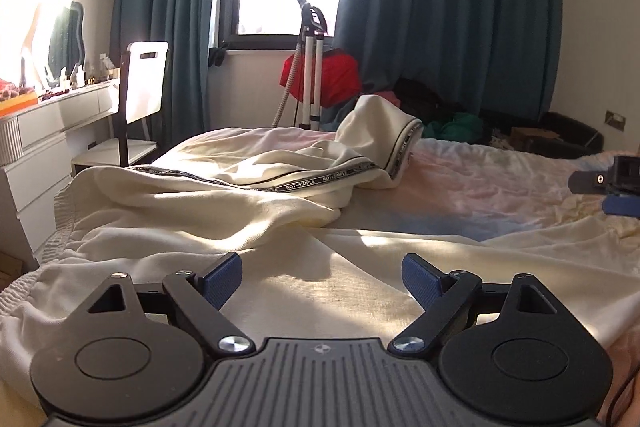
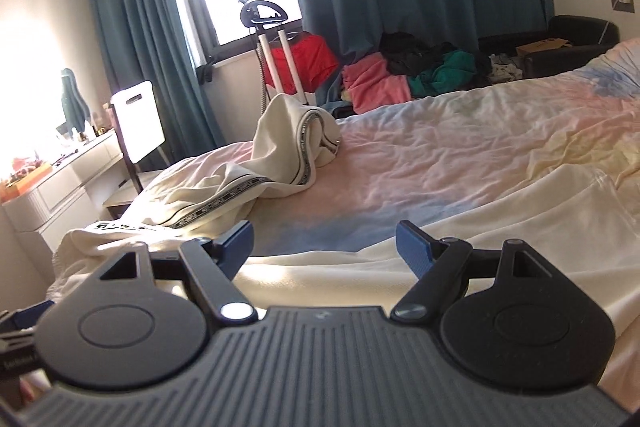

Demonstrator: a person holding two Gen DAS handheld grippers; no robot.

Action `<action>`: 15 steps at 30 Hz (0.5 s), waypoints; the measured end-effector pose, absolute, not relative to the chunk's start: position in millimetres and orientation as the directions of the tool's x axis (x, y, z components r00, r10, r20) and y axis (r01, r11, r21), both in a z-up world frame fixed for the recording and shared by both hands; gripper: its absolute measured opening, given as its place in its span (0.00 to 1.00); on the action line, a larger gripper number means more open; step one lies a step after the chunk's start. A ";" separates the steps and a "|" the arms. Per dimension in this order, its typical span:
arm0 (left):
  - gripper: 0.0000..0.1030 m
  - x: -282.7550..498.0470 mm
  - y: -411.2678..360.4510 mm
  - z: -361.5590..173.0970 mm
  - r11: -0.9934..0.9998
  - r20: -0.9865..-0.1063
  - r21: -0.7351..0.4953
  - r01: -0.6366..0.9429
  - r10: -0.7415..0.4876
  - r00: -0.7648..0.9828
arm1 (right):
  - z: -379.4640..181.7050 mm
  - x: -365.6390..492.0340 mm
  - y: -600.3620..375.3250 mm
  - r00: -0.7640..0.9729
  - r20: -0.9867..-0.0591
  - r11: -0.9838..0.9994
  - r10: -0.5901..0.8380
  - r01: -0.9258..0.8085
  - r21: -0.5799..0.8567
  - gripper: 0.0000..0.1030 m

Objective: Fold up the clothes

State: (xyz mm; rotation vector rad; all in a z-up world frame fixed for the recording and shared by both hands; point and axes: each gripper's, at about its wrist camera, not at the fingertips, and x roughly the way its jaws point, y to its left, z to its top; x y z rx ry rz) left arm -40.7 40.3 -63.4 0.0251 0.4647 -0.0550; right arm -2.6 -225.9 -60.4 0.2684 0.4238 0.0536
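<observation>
1. The cream track pants point(image 1: 248, 187) lie rumpled across the pastel bedsheet point(image 2: 460, 155), with one printed-stripe leg heaped up at the far end.
2. The left gripper point(image 1: 322, 277) and right gripper point(image 2: 324, 247) both gape wide, holding nothing, low over the waist end.
3. Judging from the rumples, good folding means pinching single layers and drawing each leg flat.
</observation>
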 end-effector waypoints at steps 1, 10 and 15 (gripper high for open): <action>0.86 -39.8 35.8 -66.4 0.997 -0.452 0.032 0.067 -0.045 0.891 | -61.7 -1.7 -227.9 0.908 -0.407 0.963 0.099 0.016 0.268 0.78; 0.94 -8.7 -6.5 -101.4 0.981 -0.510 0.155 0.115 -0.021 0.860 | -71.4 3.0 -252.5 0.892 -0.438 0.916 0.110 0.080 0.393 0.78; 0.95 47.7 -35.5 -109.1 0.962 -0.499 0.223 0.157 -0.025 0.866 | -80.4 9.3 -267.0 0.880 -0.464 0.886 0.106 0.129 0.445 0.78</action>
